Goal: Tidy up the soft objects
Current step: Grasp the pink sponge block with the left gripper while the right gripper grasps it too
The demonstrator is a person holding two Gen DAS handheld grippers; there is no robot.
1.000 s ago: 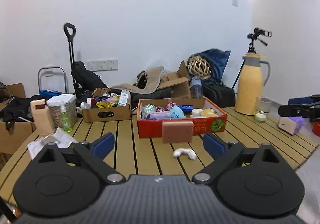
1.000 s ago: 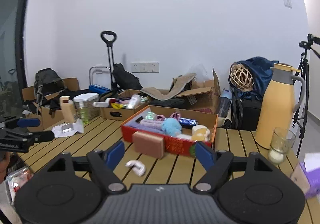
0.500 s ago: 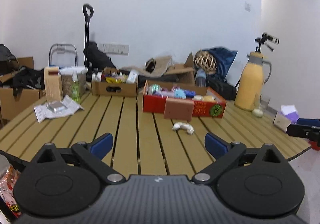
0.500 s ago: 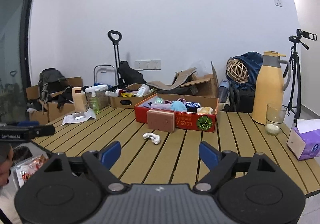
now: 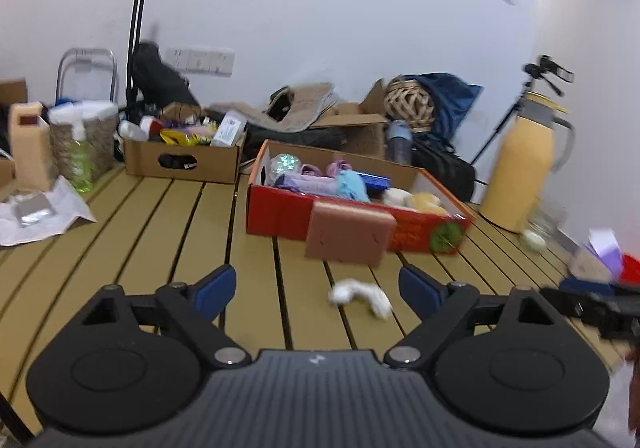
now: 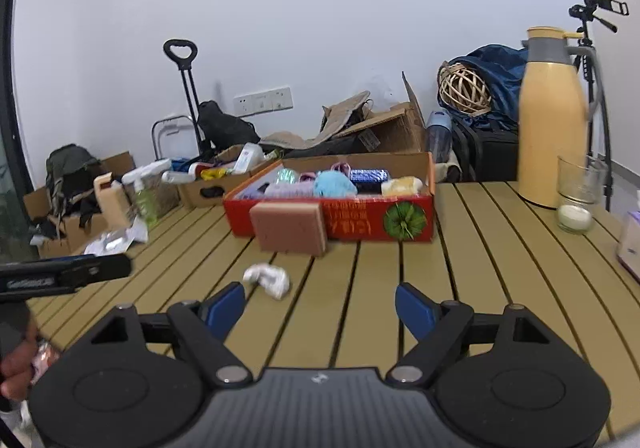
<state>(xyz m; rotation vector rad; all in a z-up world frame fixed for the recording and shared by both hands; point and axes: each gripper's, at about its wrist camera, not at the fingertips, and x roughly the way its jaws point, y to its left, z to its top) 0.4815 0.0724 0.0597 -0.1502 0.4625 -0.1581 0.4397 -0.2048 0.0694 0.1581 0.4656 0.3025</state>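
Observation:
A red cardboard box (image 5: 280, 216) (image 6: 360, 220) on the slatted table holds several soft things: blue fluff, purple cloth, yellow and white pieces. A pink sponge block (image 5: 348, 236) (image 6: 290, 226) leans upright against the box's front wall. A small white soft piece (image 5: 360, 294) (image 6: 268, 278) lies on the slats in front of the block. My left gripper (image 5: 318, 290) hovers just short of the white piece, its jaws closing with the pads clear of it. My right gripper (image 6: 320, 306) is open and empty, with the white piece ahead of its left finger.
A brown box (image 5: 180, 160) of bottles and packets stands back left. A yellow thermos (image 6: 552, 128) and a glass with a candle (image 6: 576, 200) stand at the right. A tissue box (image 5: 600, 252) sits near the right edge. Crumpled paper (image 5: 36, 212) lies at the left.
Both grippers drew back from the red box, then came in lower and closer to it and the white piece. The left gripper's fingers have narrowed a little.

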